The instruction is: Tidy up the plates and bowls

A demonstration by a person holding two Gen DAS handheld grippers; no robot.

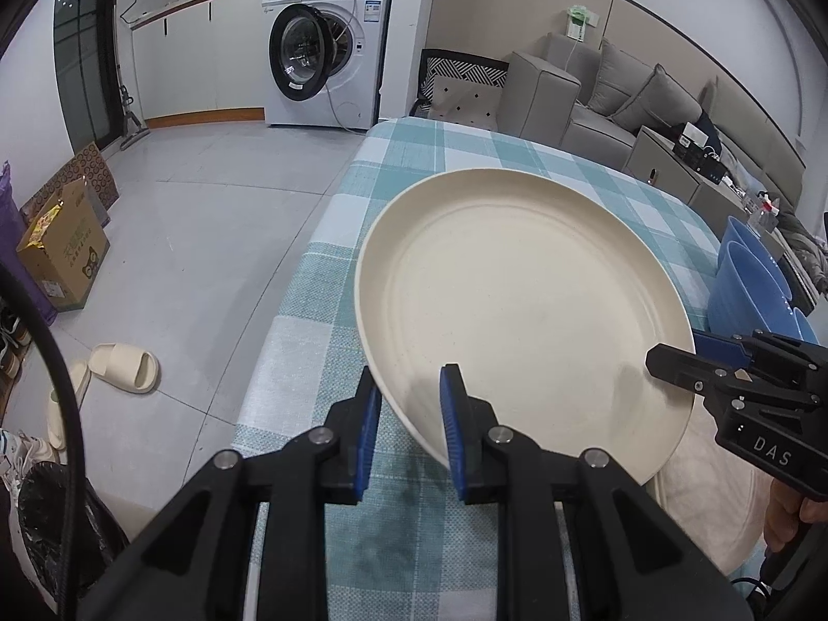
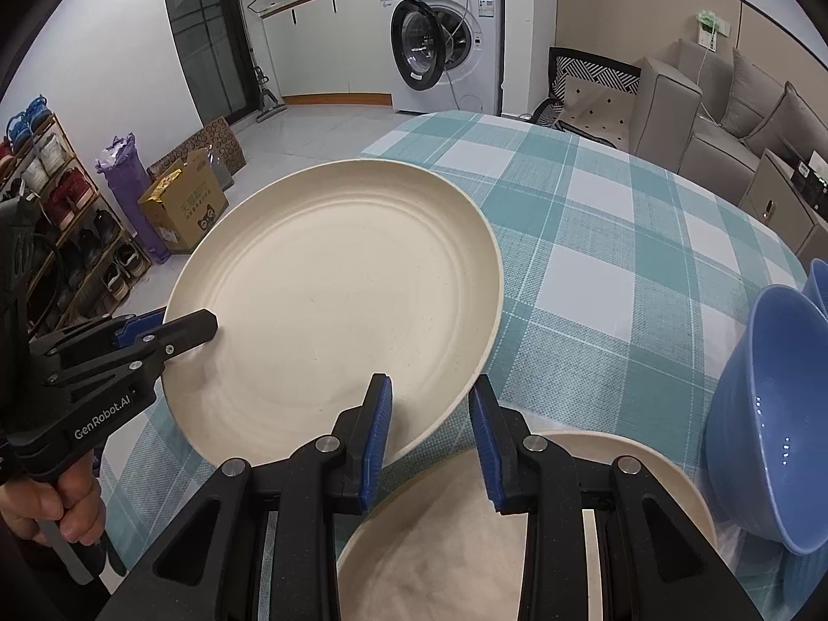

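Checked cloth (image 2: 595,238) covers the table; blue bowls (image 2: 766,403) sit at right. Both the left gripper (image 1: 409,429) and right gripper (image 2: 432,434) are clamped on opposite near rims of a cream plate (image 2: 336,300), tilted above a second plate (image 2: 445,533).

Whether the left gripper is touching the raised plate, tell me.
Touching. Right wrist view: left gripper clamps the plate rim, one finger above, one below.

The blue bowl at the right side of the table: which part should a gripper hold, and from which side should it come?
Probably the rim. The blue bowl sits tilted, nested in another, with its opening facing the plates, so its thin wall is exposed. Come from that open side, one finger inside and one outside. Both grippers now hold the cream plate.
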